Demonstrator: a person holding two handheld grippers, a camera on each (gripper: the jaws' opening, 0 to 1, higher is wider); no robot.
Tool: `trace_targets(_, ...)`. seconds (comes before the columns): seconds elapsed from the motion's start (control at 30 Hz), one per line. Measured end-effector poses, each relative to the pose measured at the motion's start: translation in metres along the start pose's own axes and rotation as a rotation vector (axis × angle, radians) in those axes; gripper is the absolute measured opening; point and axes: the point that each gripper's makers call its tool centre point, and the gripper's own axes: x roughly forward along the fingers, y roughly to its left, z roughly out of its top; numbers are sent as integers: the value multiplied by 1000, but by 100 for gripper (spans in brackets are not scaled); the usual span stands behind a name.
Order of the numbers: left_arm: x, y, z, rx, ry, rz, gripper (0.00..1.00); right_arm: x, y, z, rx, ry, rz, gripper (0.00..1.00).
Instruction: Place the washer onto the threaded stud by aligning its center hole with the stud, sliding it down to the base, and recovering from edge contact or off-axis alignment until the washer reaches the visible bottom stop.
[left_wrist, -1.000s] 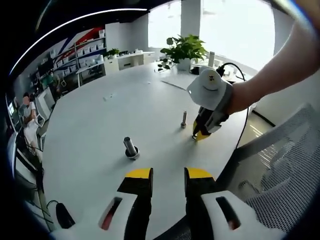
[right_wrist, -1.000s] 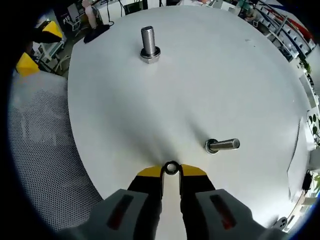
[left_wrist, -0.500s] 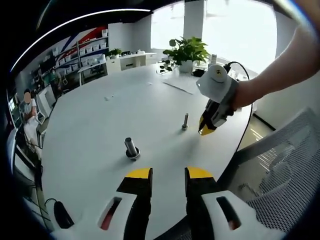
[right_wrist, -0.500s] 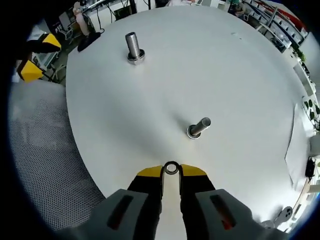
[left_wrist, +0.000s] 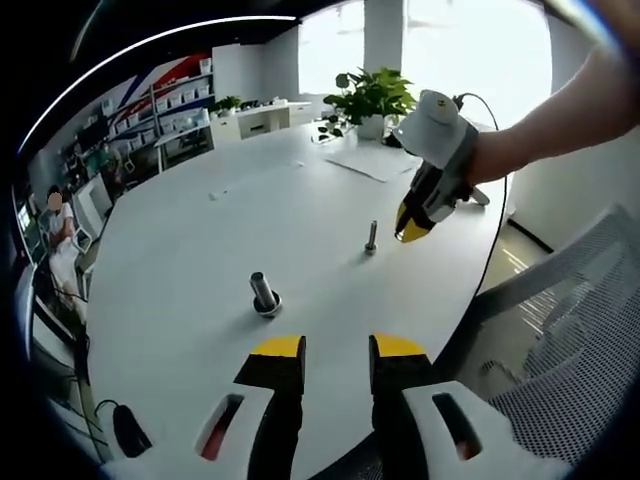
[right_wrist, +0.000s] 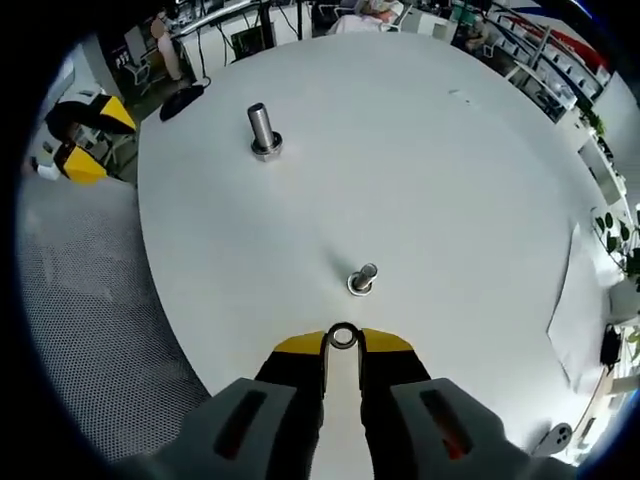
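Observation:
A small metal washer (right_wrist: 343, 336) is pinched between the yellow tips of my right gripper (right_wrist: 343, 341), which is shut on it. Just beyond the washer a thin threaded stud (right_wrist: 361, 279) stands upright on the white round table (right_wrist: 420, 170); I look almost straight down on it. In the left gripper view the same stud (left_wrist: 371, 237) stands mid-table, with the right gripper (left_wrist: 410, 230) hovering above and to its right, held by a person's hand. A thicker bolt (left_wrist: 263, 294) stands nearer my left gripper (left_wrist: 335, 348), whose jaws are a little apart with nothing between them.
The thick bolt (right_wrist: 262, 130) stands far across the table. Sheets of paper (left_wrist: 375, 160) and a potted plant (left_wrist: 368, 100) lie at the table's far side. A mesh chair (left_wrist: 560, 340) stands by the table edge. A black mouse (left_wrist: 129, 432) lies near the left gripper.
The right gripper rose with the washer and tilted over the thin stud, which now appears nearly end-on below the tips. The left gripper stayed put.

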Motion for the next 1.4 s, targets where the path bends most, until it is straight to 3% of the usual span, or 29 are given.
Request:
trace_targets(0.3, 0, 0, -1, 6, 3, 4, 23, -17, -11, 29, -27, -68, -19, 13)
trace_targets(0.5, -1, 1, 1, 10, -1, 7, 23, -12, -12, 41, -83, -73, -21, 13)
trace_targets(0.63, 0, 1, -2, 7, 6, 6, 23, -5, -12, 41, -127, -45, -20, 13)
trace_targets(0.97, 1, -1, -3, 7, 12, -5, 23, 6, -12, 38, -142, 14, -2, 13)
trace_targets(1.4, 3, -4, -8, 6, 28, -15, 22, 23, -13, 33, -147, 38, 11, 13)
